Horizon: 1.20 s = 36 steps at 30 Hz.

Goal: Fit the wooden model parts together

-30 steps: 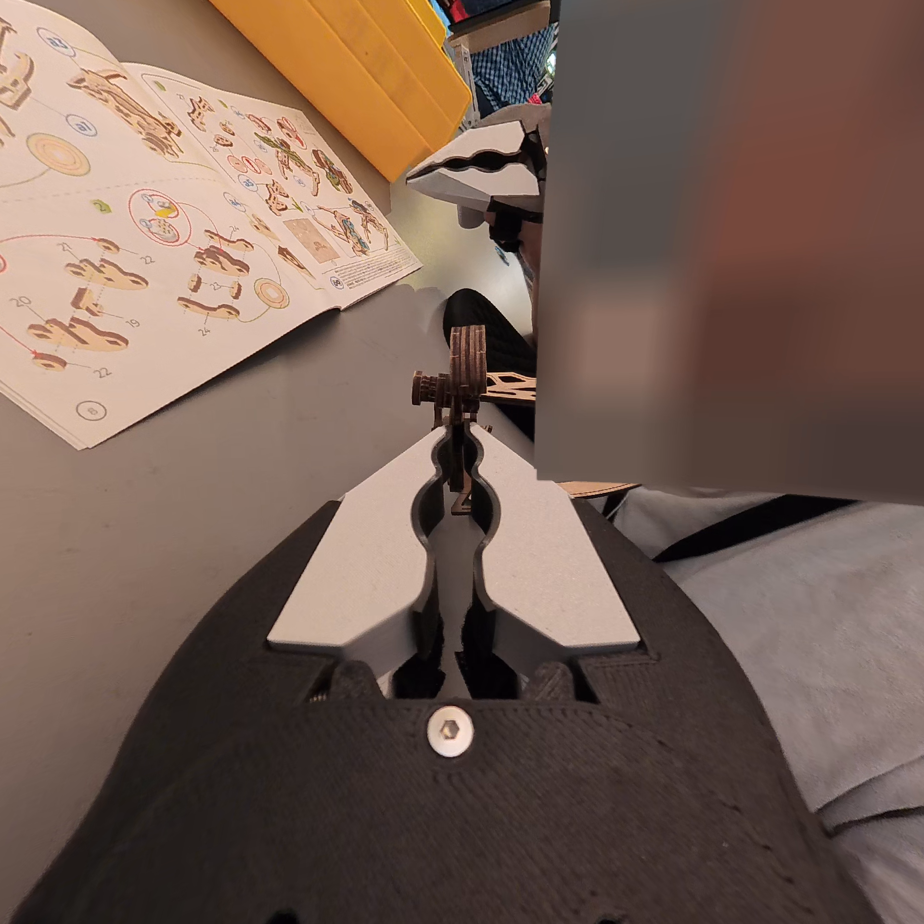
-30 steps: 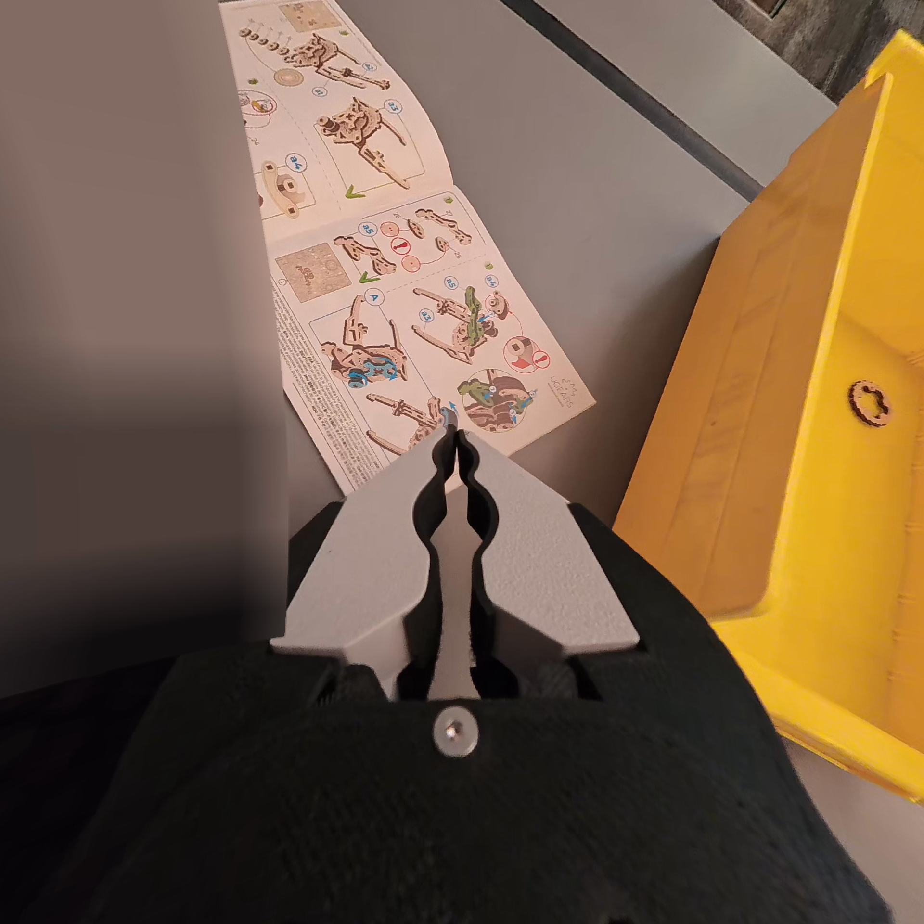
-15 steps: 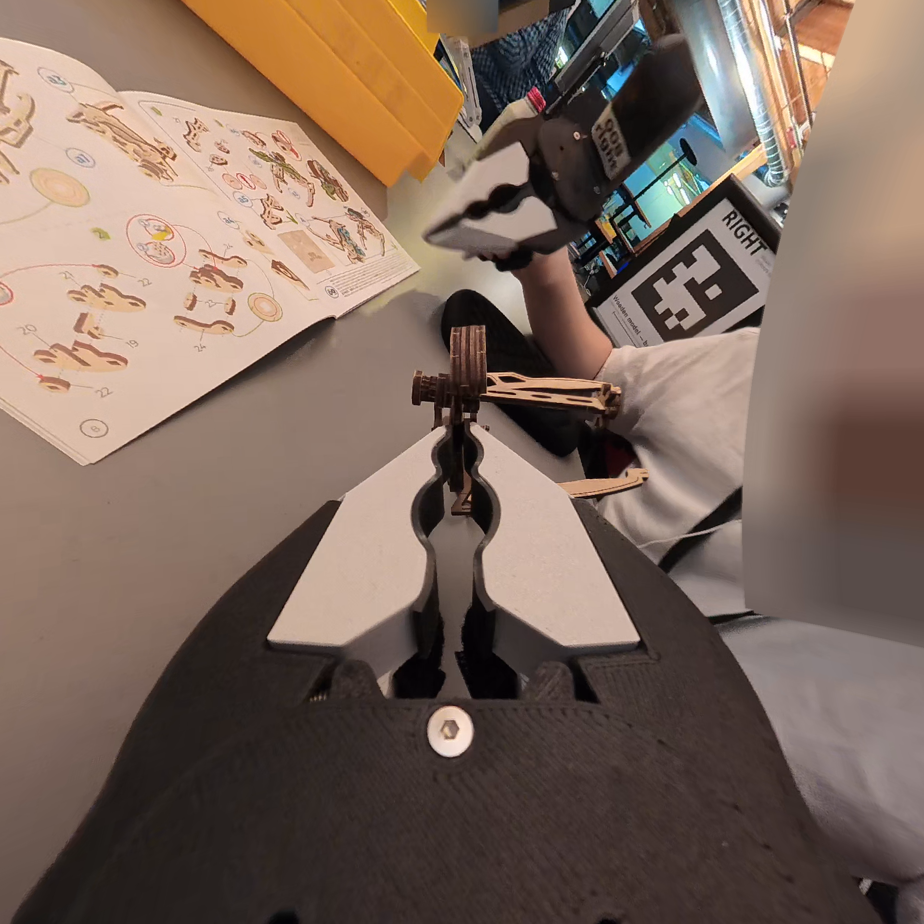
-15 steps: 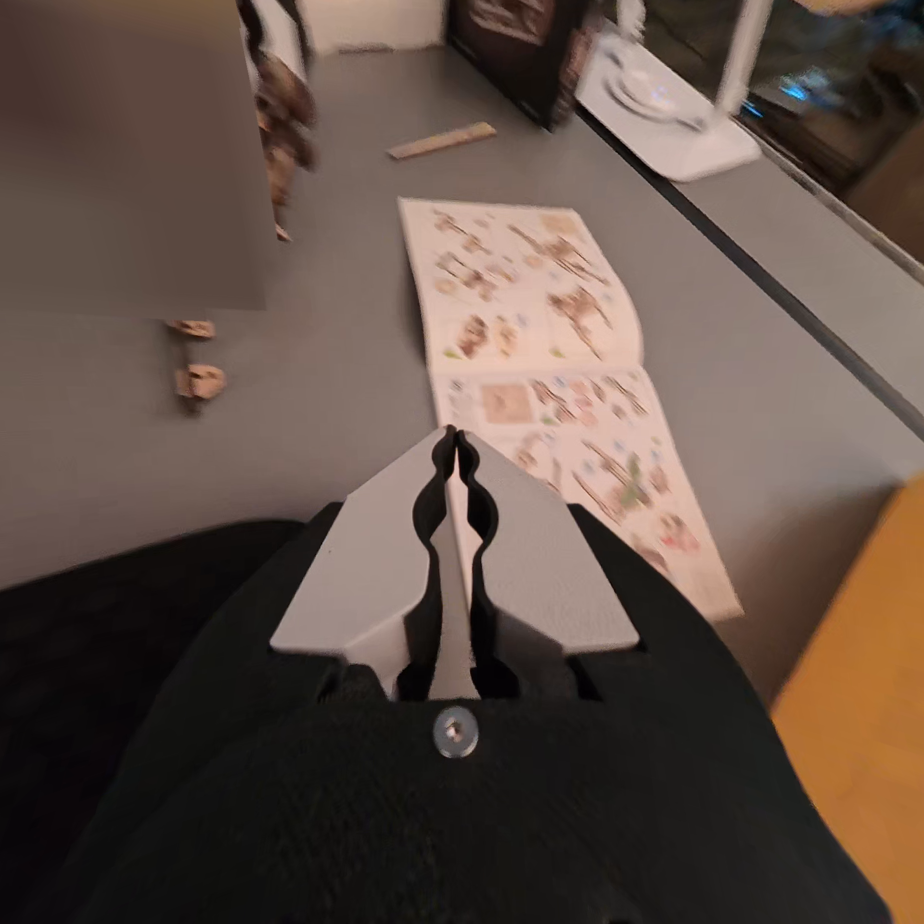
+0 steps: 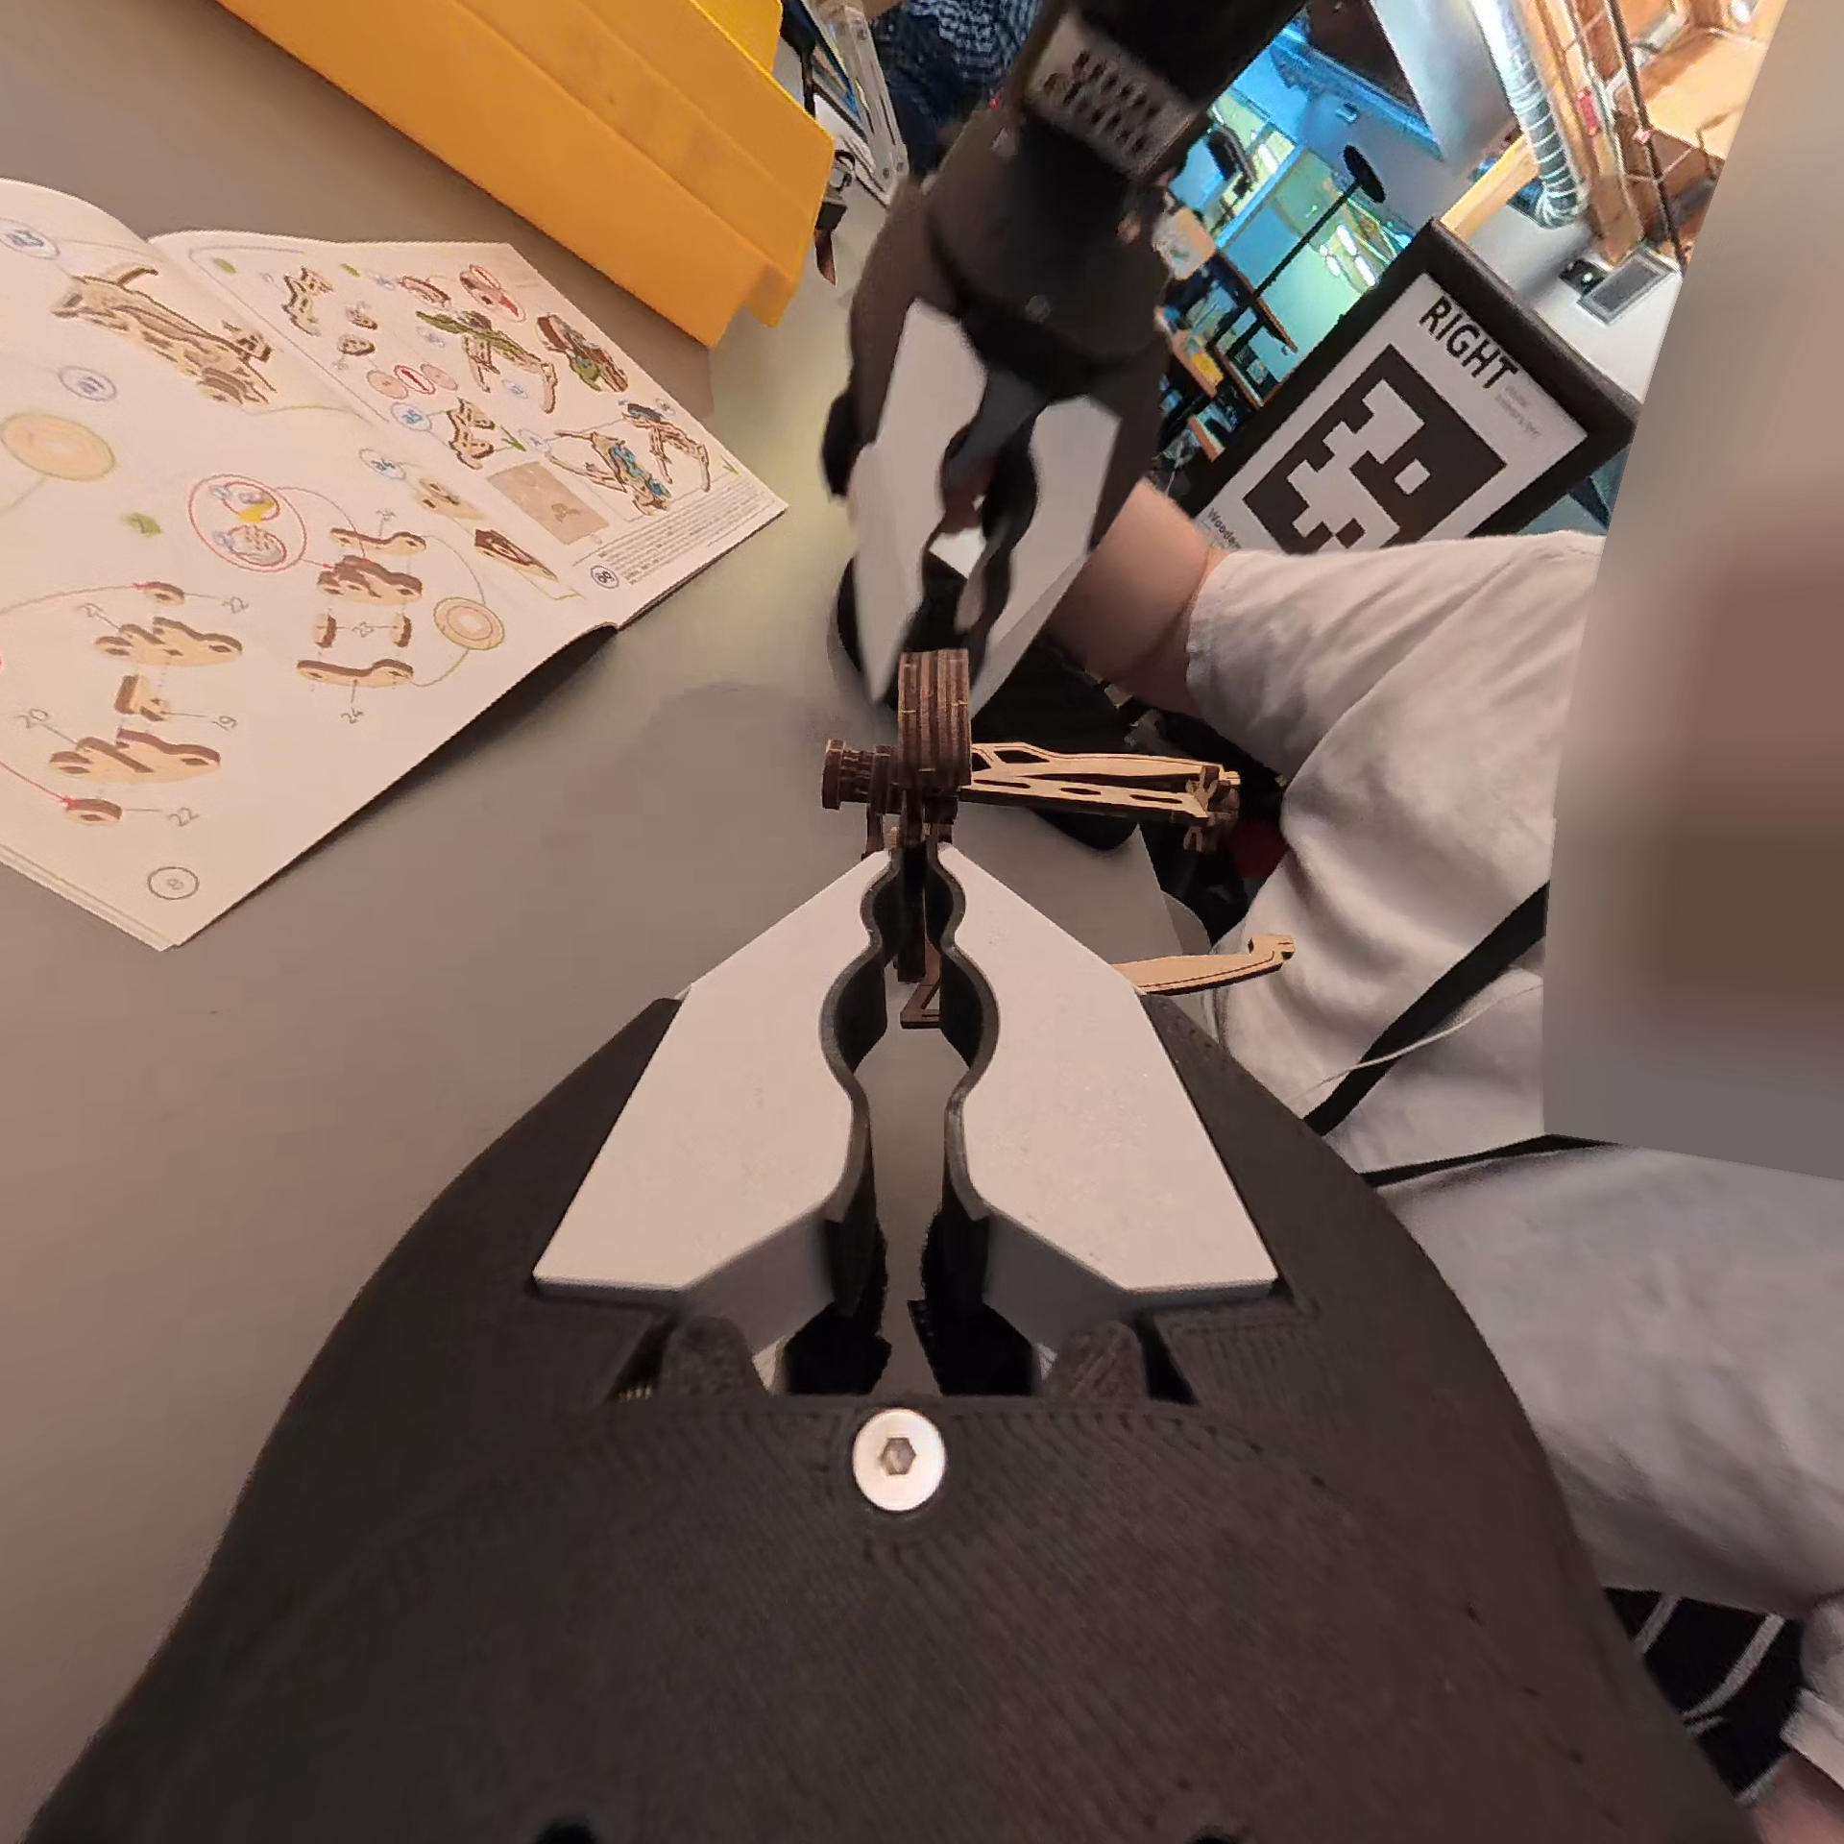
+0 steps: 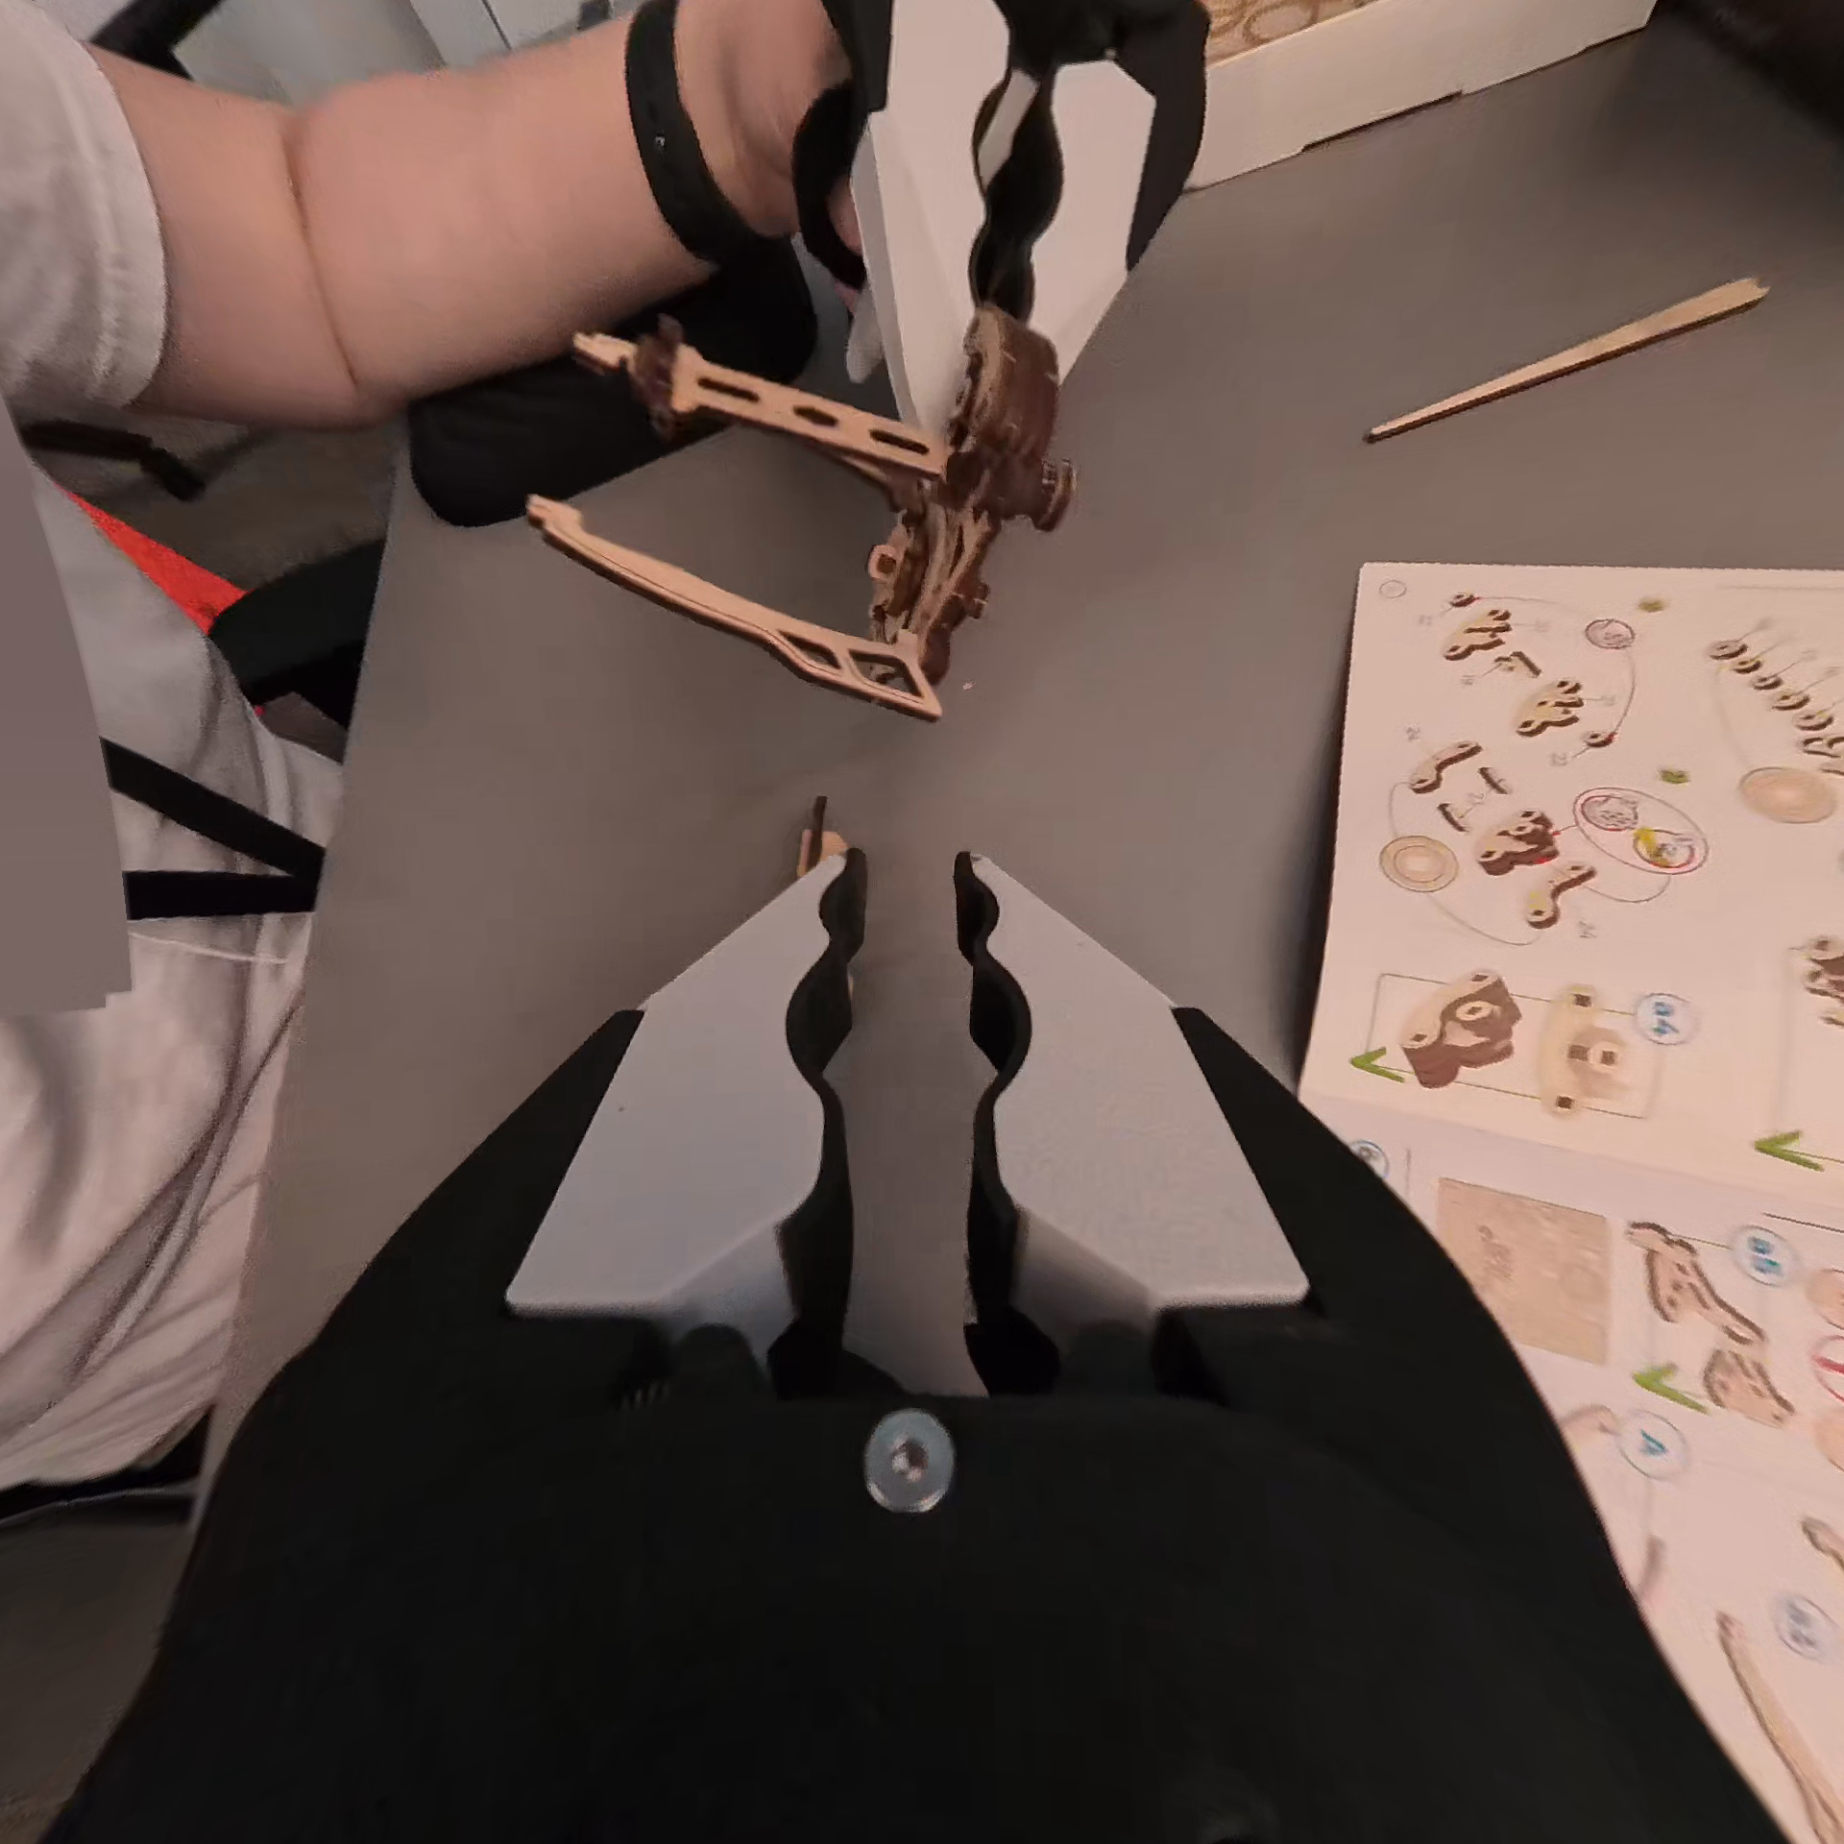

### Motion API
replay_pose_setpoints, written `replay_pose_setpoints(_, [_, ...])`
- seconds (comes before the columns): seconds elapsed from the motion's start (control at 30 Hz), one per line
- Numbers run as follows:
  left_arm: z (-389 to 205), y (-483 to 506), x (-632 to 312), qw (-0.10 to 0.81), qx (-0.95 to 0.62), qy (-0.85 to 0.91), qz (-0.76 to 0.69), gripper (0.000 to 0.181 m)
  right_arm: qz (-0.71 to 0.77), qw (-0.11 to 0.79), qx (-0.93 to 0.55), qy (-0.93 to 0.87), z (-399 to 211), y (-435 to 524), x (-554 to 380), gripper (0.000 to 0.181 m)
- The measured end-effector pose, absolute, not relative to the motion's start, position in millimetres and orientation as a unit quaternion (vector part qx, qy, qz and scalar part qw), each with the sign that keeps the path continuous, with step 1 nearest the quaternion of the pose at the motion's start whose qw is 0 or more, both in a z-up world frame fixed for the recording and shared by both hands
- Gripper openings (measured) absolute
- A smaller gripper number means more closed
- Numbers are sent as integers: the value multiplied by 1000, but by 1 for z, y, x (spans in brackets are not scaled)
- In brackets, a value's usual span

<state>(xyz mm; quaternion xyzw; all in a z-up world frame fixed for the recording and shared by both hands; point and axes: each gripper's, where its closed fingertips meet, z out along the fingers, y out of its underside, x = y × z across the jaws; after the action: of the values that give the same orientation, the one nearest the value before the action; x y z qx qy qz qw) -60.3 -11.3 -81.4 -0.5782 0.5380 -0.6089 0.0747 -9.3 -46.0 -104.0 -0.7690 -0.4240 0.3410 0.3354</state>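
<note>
Both grippers now face each other: the right has swung in and parted its fingers, ready to grasp the model the left clamps.

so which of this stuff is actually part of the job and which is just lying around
In the job:
- wooden model, clamped in the left gripper
- right gripper, open, facing it
- small wooden piece by its fingertip
- instruction booklet, open

Lying about:
- yellow bin
- wooden stick
- white box
</note>
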Motion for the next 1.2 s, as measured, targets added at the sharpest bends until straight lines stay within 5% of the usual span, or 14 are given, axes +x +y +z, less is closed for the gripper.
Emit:
replay_pose_setpoints(0.8, [-93,-6,-60,54,-597,529,-601,0,340,252,-790,-443,-143,-75,-34,11])
replay_pose_setpoints(1.2, [-93,-7,-59,61,-595,533,-599,0,297,283,-792,-452,-127,-72,-9,1])
